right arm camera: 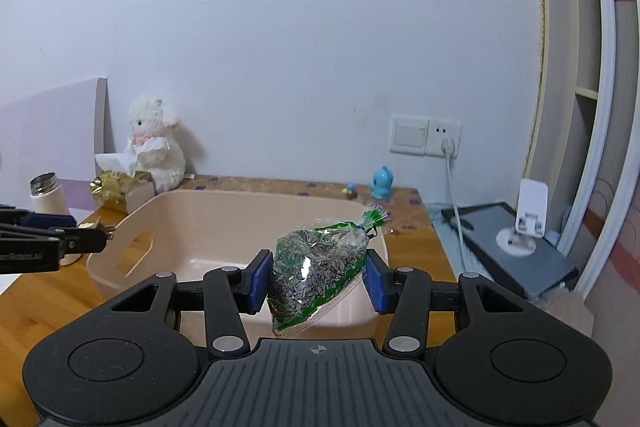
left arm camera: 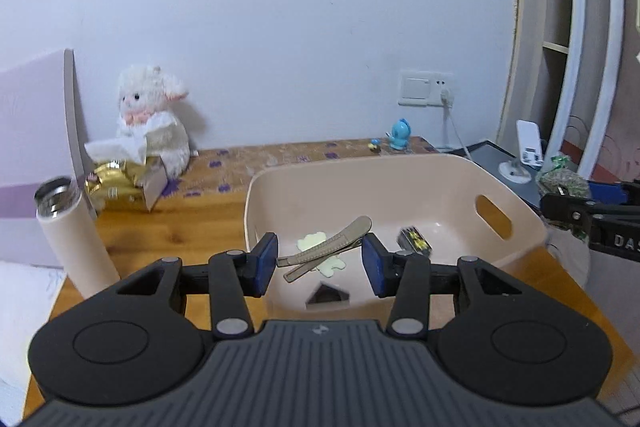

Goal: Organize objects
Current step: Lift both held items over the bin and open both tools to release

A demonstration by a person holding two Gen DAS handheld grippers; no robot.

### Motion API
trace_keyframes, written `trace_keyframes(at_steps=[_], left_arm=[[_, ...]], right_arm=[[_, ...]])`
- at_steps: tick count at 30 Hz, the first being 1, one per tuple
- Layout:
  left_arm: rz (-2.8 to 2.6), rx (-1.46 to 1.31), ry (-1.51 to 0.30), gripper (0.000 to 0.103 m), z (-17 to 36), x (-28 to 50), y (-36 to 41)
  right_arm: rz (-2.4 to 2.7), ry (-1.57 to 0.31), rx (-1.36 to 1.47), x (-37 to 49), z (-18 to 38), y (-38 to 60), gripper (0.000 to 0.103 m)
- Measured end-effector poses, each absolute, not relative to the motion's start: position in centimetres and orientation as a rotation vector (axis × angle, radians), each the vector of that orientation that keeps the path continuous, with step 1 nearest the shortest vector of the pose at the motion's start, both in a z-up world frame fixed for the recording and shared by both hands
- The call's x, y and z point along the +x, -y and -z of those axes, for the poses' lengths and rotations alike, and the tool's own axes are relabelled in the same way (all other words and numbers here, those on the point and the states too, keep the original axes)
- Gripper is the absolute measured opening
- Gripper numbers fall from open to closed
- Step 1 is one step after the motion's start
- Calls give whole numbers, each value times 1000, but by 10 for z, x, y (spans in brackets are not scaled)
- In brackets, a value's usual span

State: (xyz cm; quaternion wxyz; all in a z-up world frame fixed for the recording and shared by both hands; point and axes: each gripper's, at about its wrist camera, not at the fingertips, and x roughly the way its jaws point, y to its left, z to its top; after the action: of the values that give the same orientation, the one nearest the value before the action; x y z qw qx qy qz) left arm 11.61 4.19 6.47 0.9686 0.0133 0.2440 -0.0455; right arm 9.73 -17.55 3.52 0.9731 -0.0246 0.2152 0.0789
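Note:
A beige plastic basin (left arm camera: 360, 159) (right arm camera: 240, 195) stands on the wooden table. In it lie a tan hair clip (left arm camera: 326, 247) on top of a pale yellow-green piece (left arm camera: 309, 241), a small black and yellow box (left arm camera: 416, 239) and a dark triangular item (left arm camera: 326, 295). My left gripper (left arm camera: 320, 263) hangs open over the basin's near left part with nothing between its pads. My right gripper (right arm camera: 318, 281) is shut on a clear bag of sunflower seeds (right arm camera: 320, 267) over the basin's near right rim. The same bag (left arm camera: 564, 181) shows at the right edge of the left wrist view.
A cream thermos (left arm camera: 68, 227) without a lid stands left of the basin. Behind it are a gold tissue box (left arm camera: 124, 183) and a white plush lamb (left arm camera: 152, 115). A blue figurine (left arm camera: 400, 135) sits by the wall. A white phone stand (right arm camera: 528, 215) rests on a dark slab to the right.

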Motion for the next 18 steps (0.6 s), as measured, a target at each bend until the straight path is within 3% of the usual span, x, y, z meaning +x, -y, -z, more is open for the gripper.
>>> trace_keyframes(at_steps=[18], left_arm=[[72, 133, -686, 48, -8, 209, -4]], right_arm=[[-147, -581, -79, 167, 3, 149, 45]])
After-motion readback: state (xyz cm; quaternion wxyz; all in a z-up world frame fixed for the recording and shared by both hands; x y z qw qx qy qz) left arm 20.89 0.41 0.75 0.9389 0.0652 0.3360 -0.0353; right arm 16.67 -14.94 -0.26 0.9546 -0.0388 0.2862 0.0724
